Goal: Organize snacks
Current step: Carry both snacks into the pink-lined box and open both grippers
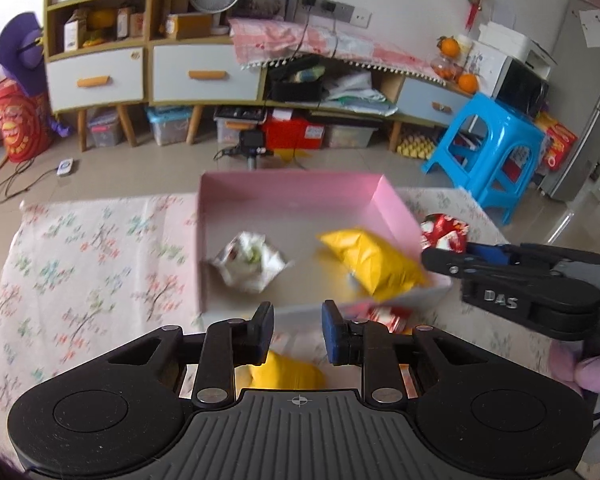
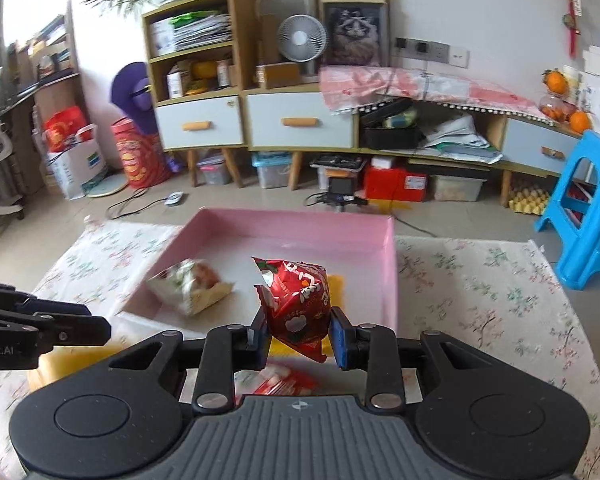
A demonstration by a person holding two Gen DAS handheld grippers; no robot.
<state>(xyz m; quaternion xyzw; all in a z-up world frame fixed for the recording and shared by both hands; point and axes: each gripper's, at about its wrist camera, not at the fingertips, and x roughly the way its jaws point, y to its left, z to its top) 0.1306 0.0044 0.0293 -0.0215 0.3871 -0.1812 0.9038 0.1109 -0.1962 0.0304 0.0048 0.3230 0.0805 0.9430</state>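
Grippers: right gripper [image 2: 299,334] clenched on red snack bag [image 2: 298,304], bag bottom cut off by fingers | left gripper [image 1: 298,326] holds nothing, jaws narrow | yellow packet [image 1: 288,372] beneath, half hidden | pink box [image 1: 396,208] beyond: yellow bag [image 1: 374,260], blurred white packet [image 1: 250,262] on floral cloth [image 1: 92,264]

The pink box [image 1: 396,210] lies open on top, so a gripper can come in from above. Inside, a white packet [image 1: 249,261] sits left and a yellow bag [image 1: 370,260] right, with bare floor between and behind them. The right gripper [image 2: 299,334], clamping a red packet [image 2: 298,302], crowds the box's right wall. Near the front wall, more packets seem to lie on the floral tablecloth [image 1: 80,264].
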